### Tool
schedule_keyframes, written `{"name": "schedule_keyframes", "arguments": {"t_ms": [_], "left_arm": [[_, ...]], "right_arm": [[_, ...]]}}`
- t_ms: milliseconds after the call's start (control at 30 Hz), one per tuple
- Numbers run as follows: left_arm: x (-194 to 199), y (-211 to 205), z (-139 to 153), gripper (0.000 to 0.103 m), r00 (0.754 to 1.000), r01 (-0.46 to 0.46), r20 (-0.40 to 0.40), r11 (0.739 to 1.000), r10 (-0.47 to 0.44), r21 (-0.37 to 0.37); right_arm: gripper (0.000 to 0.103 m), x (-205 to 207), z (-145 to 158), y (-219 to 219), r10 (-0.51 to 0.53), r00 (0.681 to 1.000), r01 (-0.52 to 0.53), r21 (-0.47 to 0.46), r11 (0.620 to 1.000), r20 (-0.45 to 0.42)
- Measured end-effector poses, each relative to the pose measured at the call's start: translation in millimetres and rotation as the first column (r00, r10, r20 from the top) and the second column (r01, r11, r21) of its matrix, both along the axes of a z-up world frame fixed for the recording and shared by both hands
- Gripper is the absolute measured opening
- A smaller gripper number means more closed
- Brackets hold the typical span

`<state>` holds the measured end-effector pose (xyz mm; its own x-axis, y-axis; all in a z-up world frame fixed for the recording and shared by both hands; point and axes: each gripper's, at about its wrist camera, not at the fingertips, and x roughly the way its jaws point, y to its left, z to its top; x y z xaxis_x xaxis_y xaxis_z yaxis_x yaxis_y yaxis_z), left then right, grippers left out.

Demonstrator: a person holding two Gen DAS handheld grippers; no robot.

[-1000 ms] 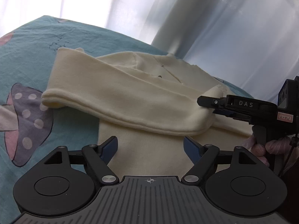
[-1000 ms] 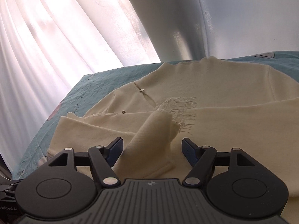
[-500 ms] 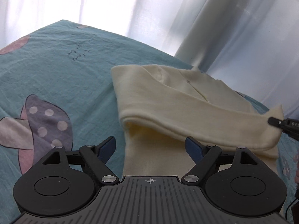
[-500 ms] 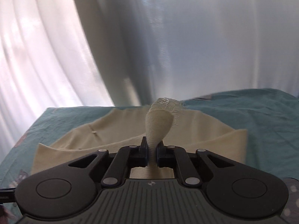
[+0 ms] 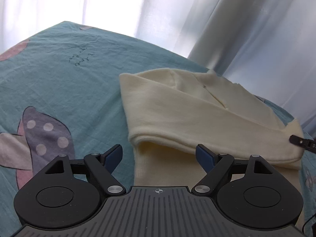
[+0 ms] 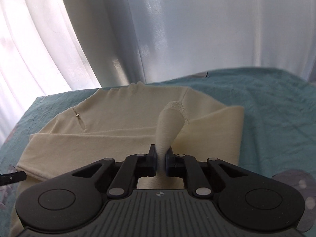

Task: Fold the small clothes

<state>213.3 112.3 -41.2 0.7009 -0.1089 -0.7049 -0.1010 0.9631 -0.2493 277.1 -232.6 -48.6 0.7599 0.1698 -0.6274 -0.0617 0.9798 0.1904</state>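
Now R gripper (image 6: 161,159) pinches cream sweater (image 6: 118,130) sleeve; L gripper (image 5: 159,155) wide open, empty

I'm seeing a soft, matt cream knit sweater (image 5: 197,118) lying on wrinkly teal cotton-looking bedsheet (image 5: 59,79); grippers are looking like matt black plastic, curtains (image 6: 39,39) sheer.

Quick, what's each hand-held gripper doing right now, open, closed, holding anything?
Left hand-held gripper: open, holding nothing.
Right hand-held gripper: closed on the cream sleeve end.
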Motion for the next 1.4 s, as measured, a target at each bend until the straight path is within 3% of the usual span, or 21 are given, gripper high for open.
{"name": "schedule_keyframes", "arguments": {"t_ms": [67, 167, 433, 533, 600, 800, 900, 1000, 1100, 1200, 1333, 1400], "left_arm": [[2, 1, -1, 0.086, 1.000, -0.013, -0.002, 1.000, 0.013, 0.015], [7, 5, -3, 0.086, 0.999, -0.037, -0.011, 0.999, 0.037, 0.034], [11, 13, -6, 0.086, 0.998, -0.059, -0.020, 0.998, 0.060, 0.038], [10, 19, -5, 0.086, 0.997, -0.080, -0.020, 0.996, 0.080, 0.033], [7, 23, -2, 0.086, 0.995, -0.094, -0.019, 0.995, 0.094, 0.039], [-4, 32, 15, 0.087, 0.993, -0.110, 0.036, 0.994, 0.110, 0.006], [-4, 29, 21, 0.093, 0.996, -0.073, 0.053, 0.996, 0.076, -0.056], [3, 15, 23, 0.093, 0.997, -0.031, 0.063, 0.998, 0.034, -0.047], [13, -4, 22, 0.093, 0.997, 0.032, 0.069, 0.999, -0.029, -0.033], [27, -21, 15, 0.092, 0.994, 0.086, 0.067, 0.996, -0.085, -0.005], [42, -31, 1, 0.082, 0.996, 0.089, 0.019, 0.992, -0.091, 0.085], [46, -30, -4, 0.080, 0.997, 0.073, 0.010, 0.984, -0.076, 0.165]], "right_arm": [[0.007, -6, 10, 6, -0.031, 0.996, 0.040, -0.105, 0.994, 0.083], [0.007, -5, 14, 3, -0.081, 0.990, 0.100, -0.166, 0.981, 0.118], [0.008, 5, -6, -14, -0.131, 0.991, 0.134, -0.178, 0.975, 0.029], [0.009, 6, -10, -14, -0.148, 0.989, 0.146, -0.223, 0.964, 0.008], [0.017, 2, -8, -18, -0.189, 0.982, 0.189, -0.242, 0.952, 0.024], [0.020, -15, 0, -36, -0.317, 0.944, 0.329, -0.273, 0.904, 0.090], [0.020, -23, 1, -49, -0.330, 0.943, 0.333, -0.154, 0.930, 0.047], [0.020, -33, 0, -49, -0.287, 0.958, 0.288, -0.059, 0.956, 0.032], [0.020, -34, 2, -30, -0.220, 0.973, 0.226, -0.087, 0.970, 0.077], [0.020, -26, 0, -7, -0.135, 0.989, 0.140, -0.088, 0.986, 0.061], [0.019, -10, -16, 15, -0.060, 0.998, 0.059, -0.126, 0.990, -0.007], [0.018, -8, -23, 18, -0.055, 0.998, 0.053, -0.135, 0.989, -0.017]]}}
